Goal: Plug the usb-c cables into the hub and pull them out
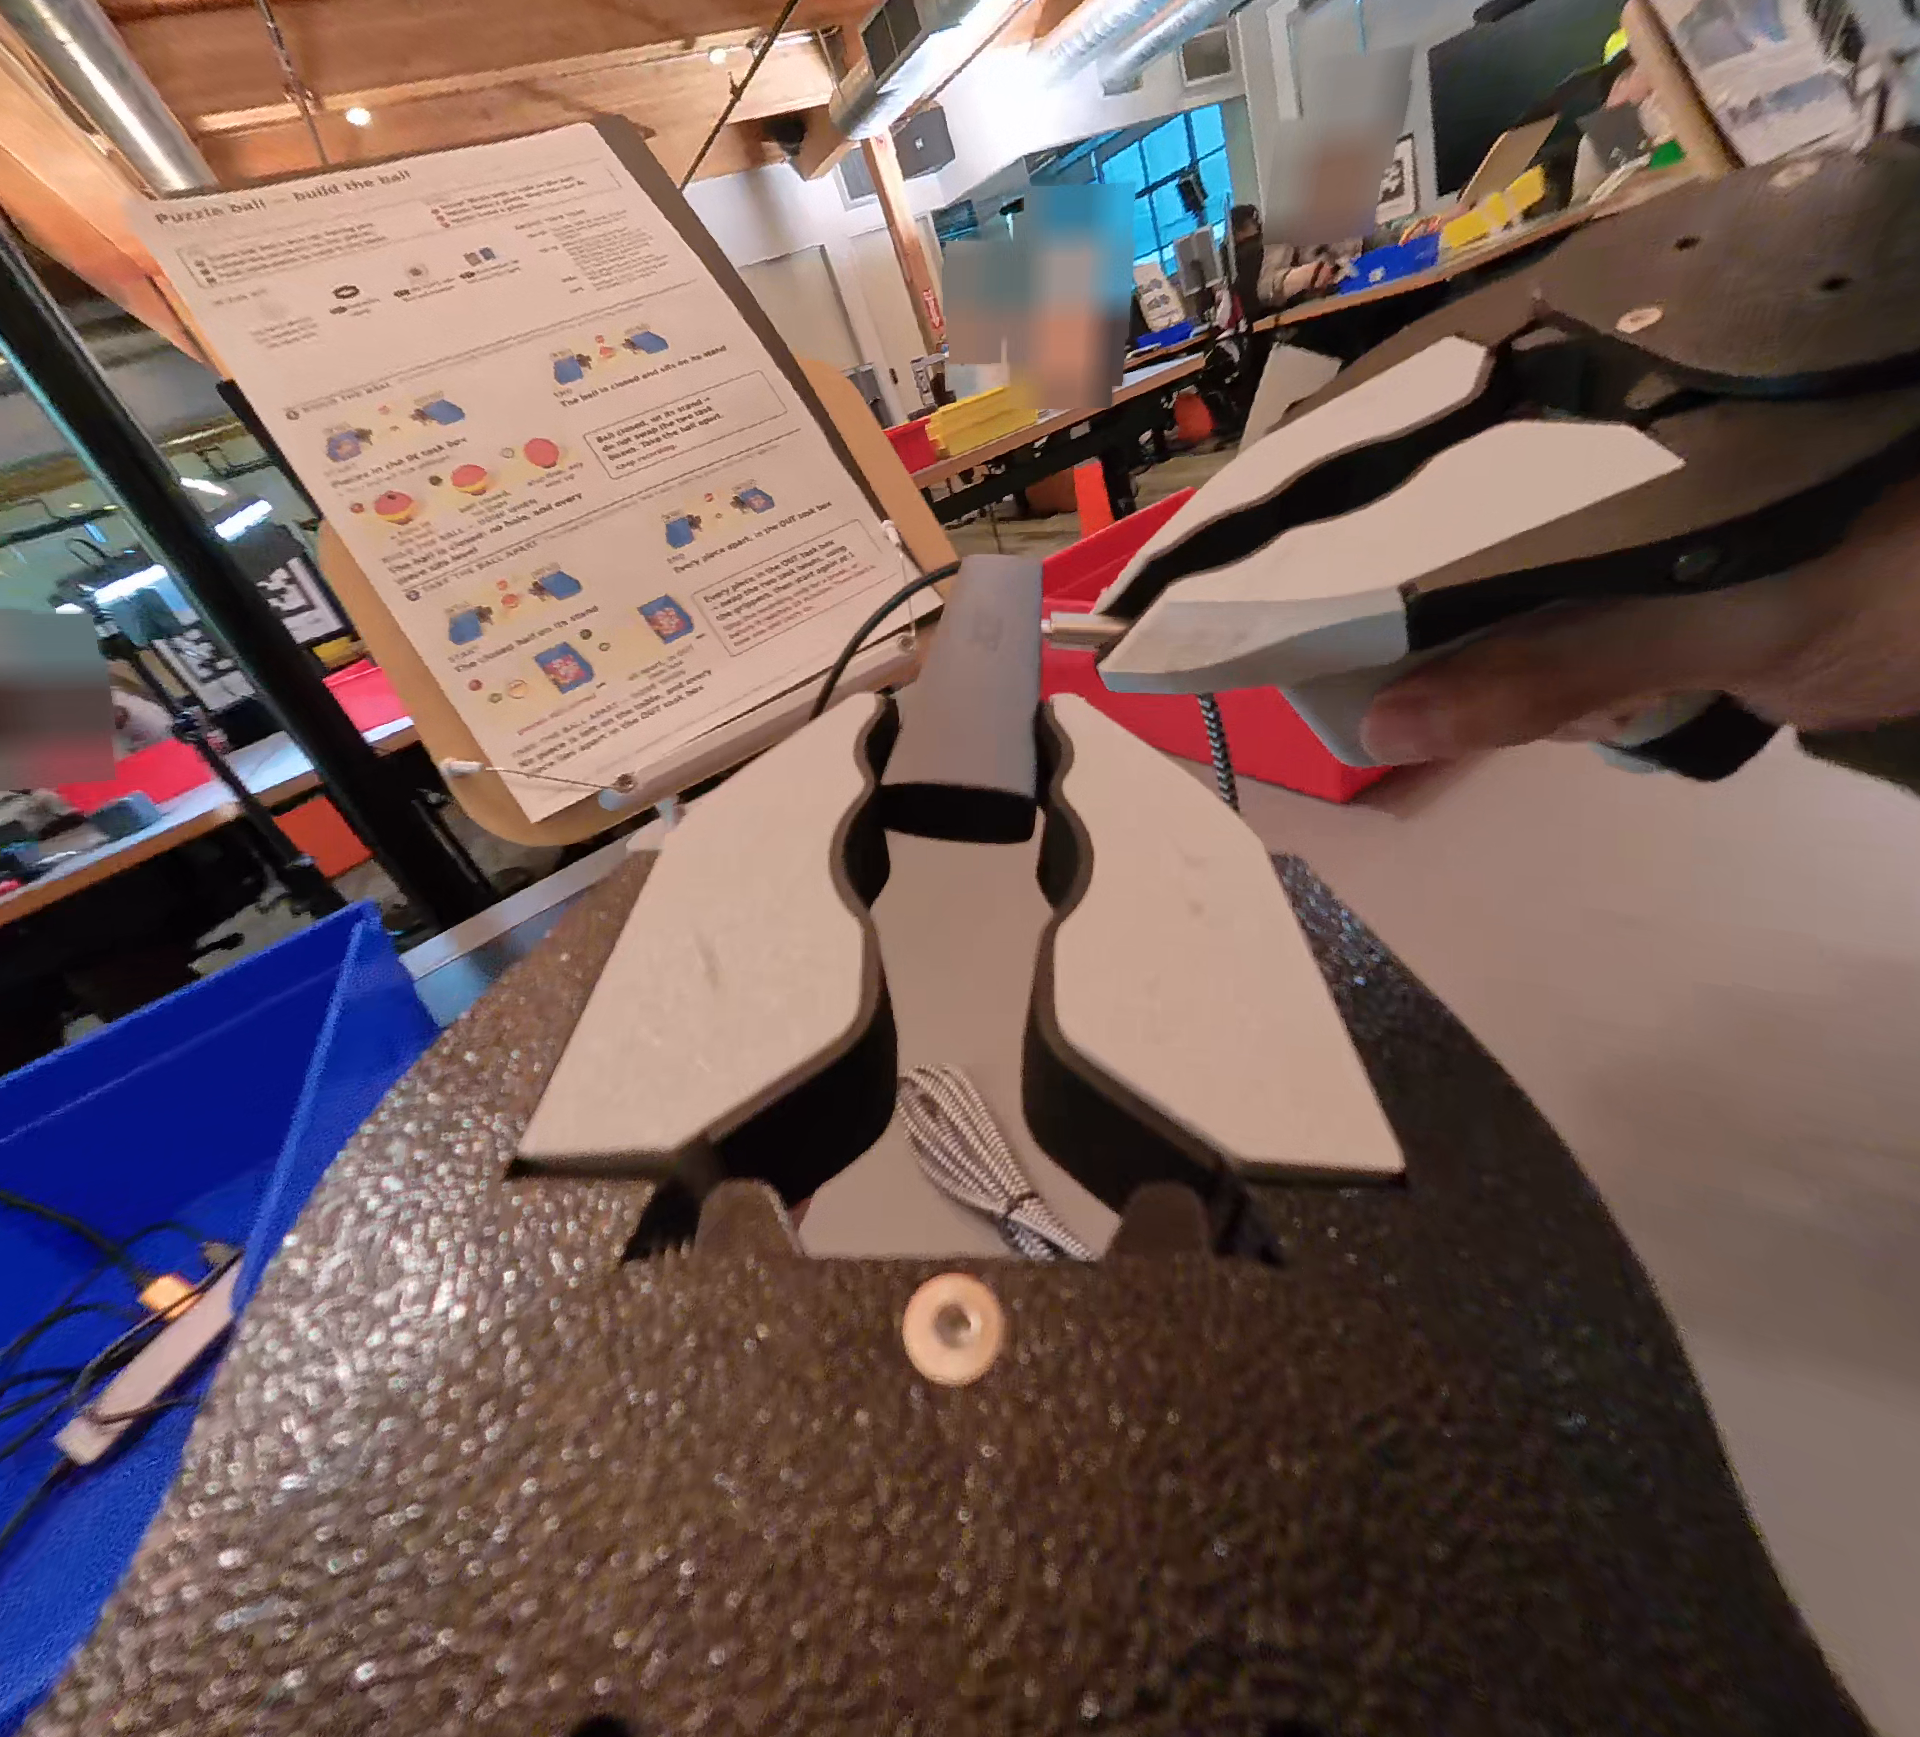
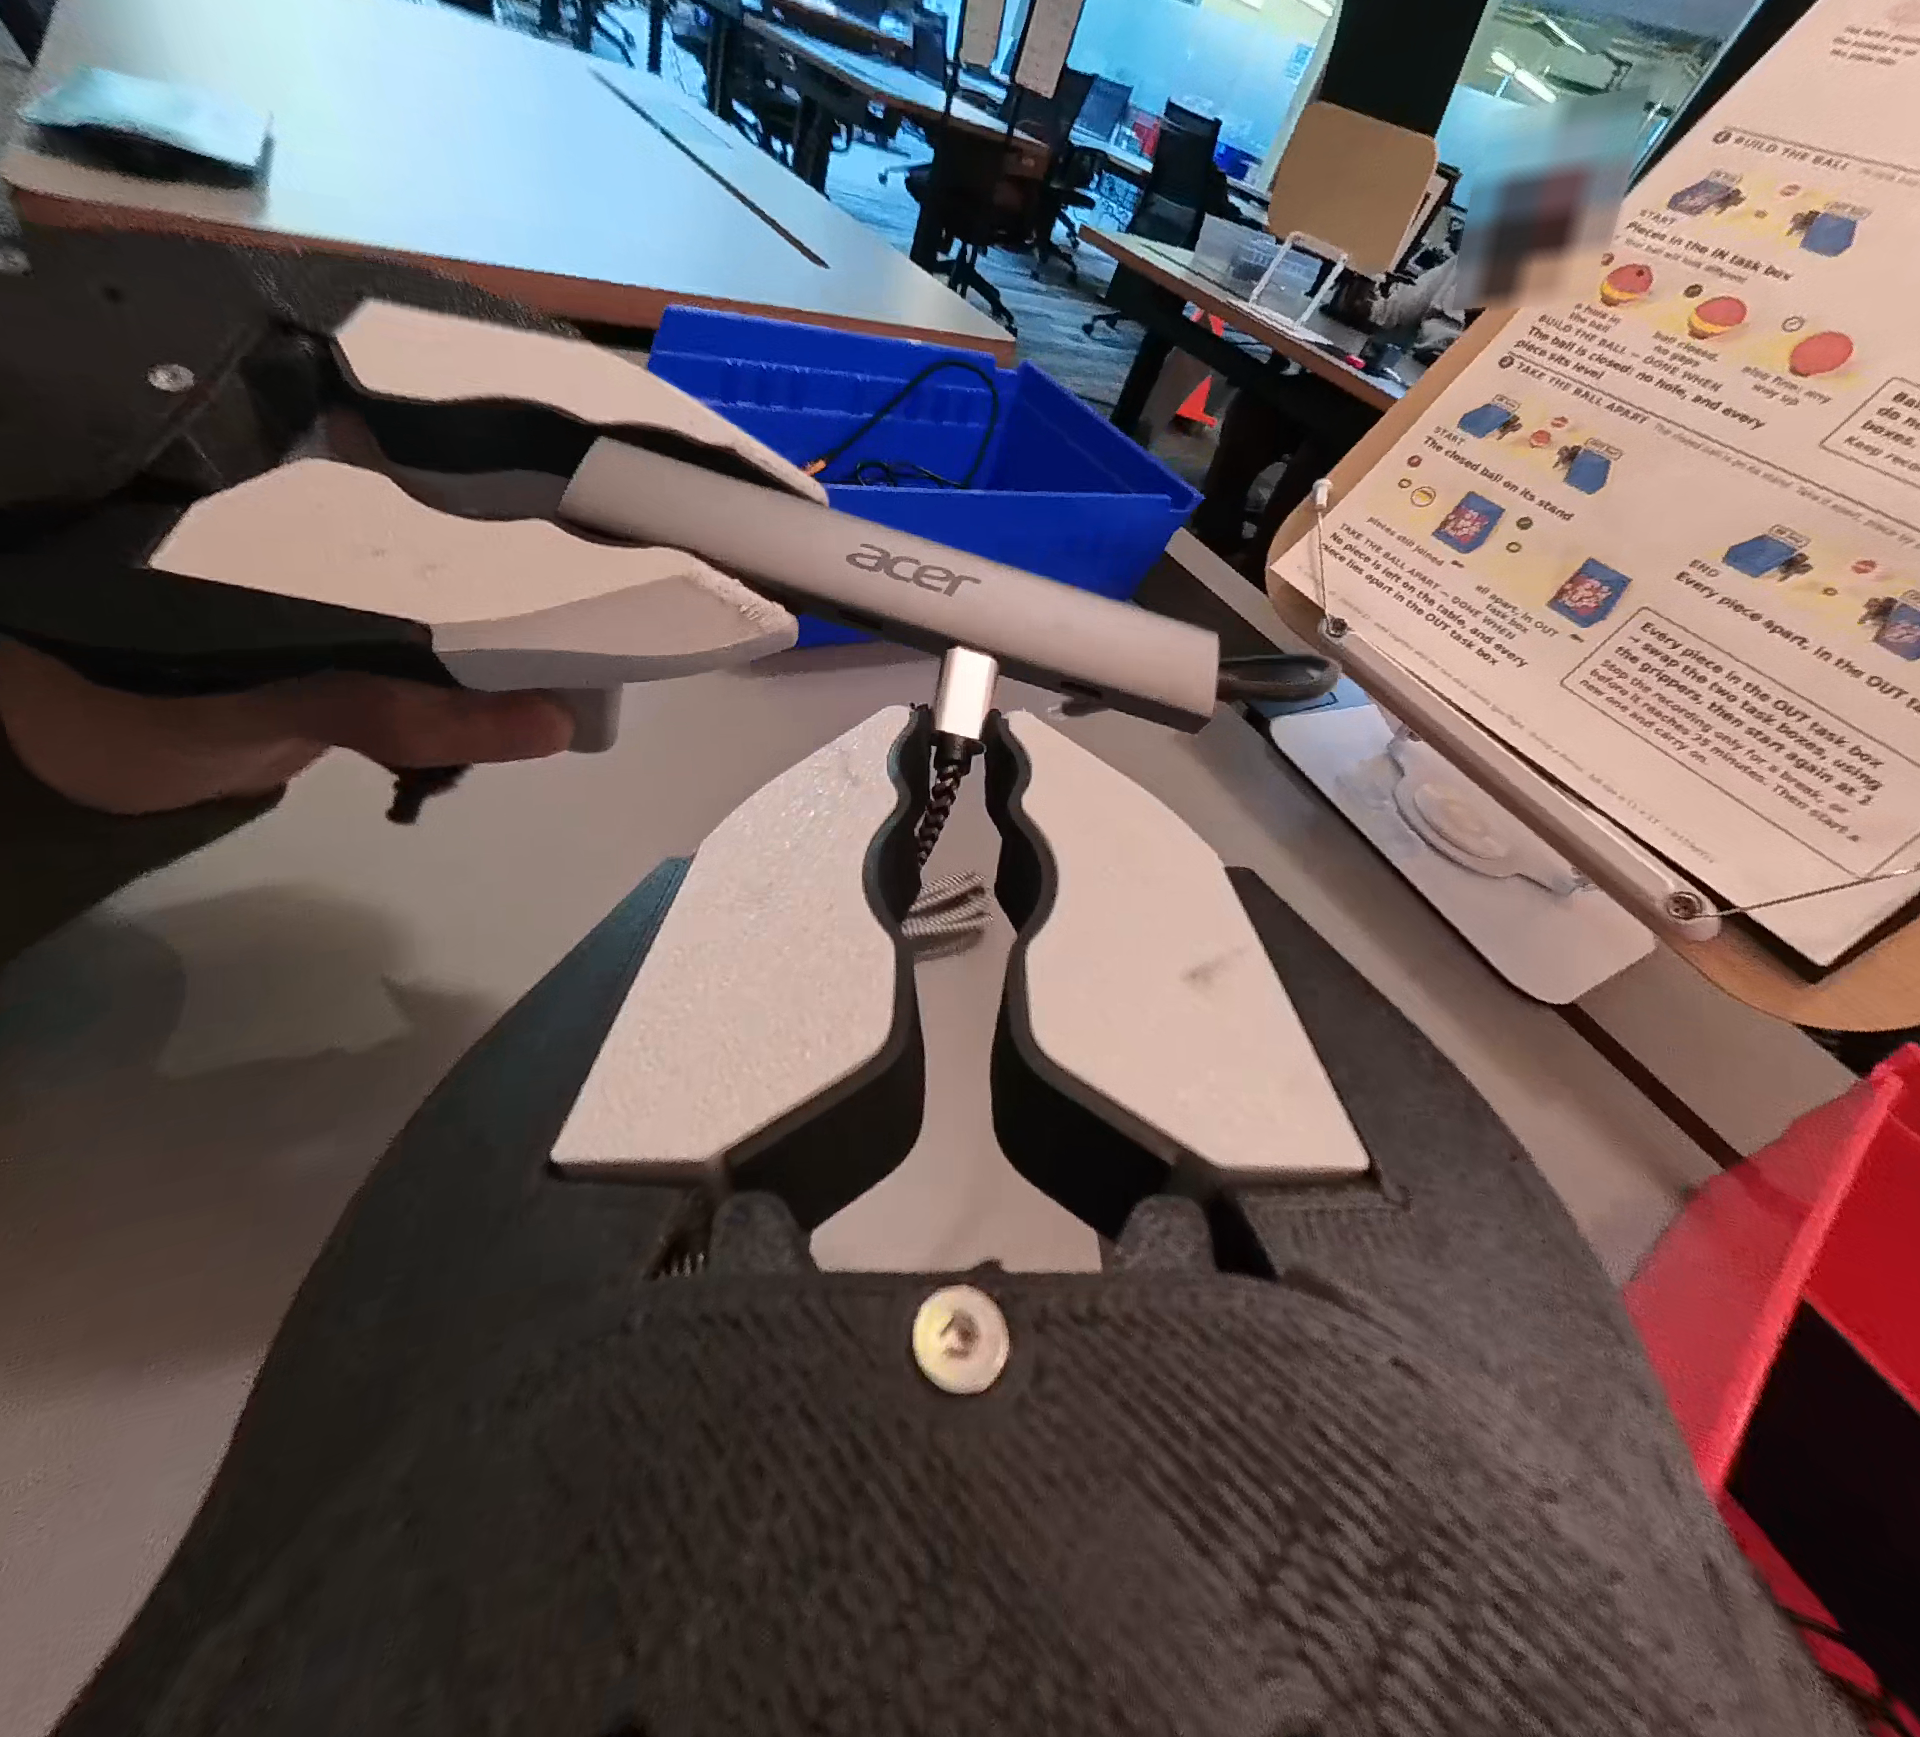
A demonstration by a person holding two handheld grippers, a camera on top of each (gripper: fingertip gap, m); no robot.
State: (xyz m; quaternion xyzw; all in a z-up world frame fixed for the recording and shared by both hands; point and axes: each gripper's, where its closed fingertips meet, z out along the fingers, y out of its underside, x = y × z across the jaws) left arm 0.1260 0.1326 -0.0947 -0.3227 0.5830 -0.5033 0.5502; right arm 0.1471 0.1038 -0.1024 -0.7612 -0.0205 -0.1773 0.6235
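2 hand-held grippers meet above a grey table [image 2: 416, 118]. Largest of the bystanders, an instruction sheet on a tilted board [image 1: 540, 461] stands at 11 o'clock in the left wrist view and at 2 o'clock in the right wrist view. A blue bin [image 2: 997, 482] holding black leads sits at 12 o'clock in the right wrist view; a red bin [image 1: 1195, 700] lies at 2 o'clock in the left wrist view.

The left gripper [image 1: 961, 731] has its 2 fingers pressed against the sides of the grey hub [image 1: 977, 679], held clear of the table and pointing toward 12 o'clock.

The right gripper [image 2: 951, 737] pinches the braided usb-c cable [image 2: 940, 804] just behind its silver plug [image 2: 964, 690]. The plug's tip meets the hub's long side; how far it is seated cannot be told.

A loose length of braided cable [image 1: 966, 1157] lies on the table at 6 o'clock beneath the left gripper.
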